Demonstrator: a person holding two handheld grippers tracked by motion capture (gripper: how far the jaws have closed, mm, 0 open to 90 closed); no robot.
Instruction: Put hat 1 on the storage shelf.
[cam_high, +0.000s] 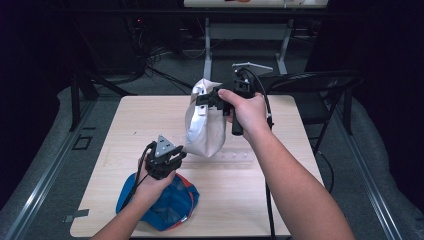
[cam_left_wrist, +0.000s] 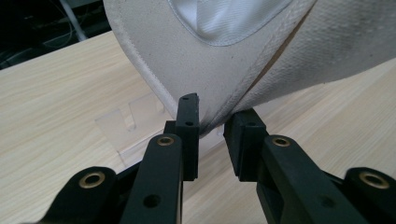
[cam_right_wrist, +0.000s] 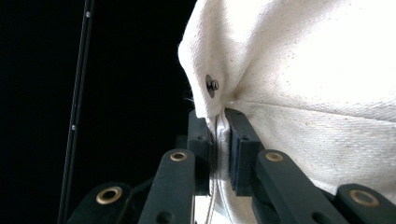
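Cream canvas, a soft cap (cam_high: 205, 125) with a white satin lining, hangs above the middle of the pale wooden table (cam_high: 250, 200) in the high view, lifted by the right gripper (cam_high: 207, 100), which grips its upper edge. The left gripper (cam_high: 175, 152) sits lower, at the cap's bottom corner, and beneath that hand a blue cap with an orange-red trim (cam_high: 172, 205) lies on the table's near left part. A black folding chair (cam_high: 320, 85) stands beyond the table's far right corner.

From the left gripper view, the jaws stand slightly spread, the cream canvas cap (cam_left_wrist: 233, 60) dipping its lowest fold between them, over a clear plastic strip (cam_left_wrist: 126, 126) on the wood.

From the right gripper view, the jaws are pressed together on the cap's (cam_right_wrist: 317, 93) edge, just below a small metal snap (cam_right_wrist: 212, 85).
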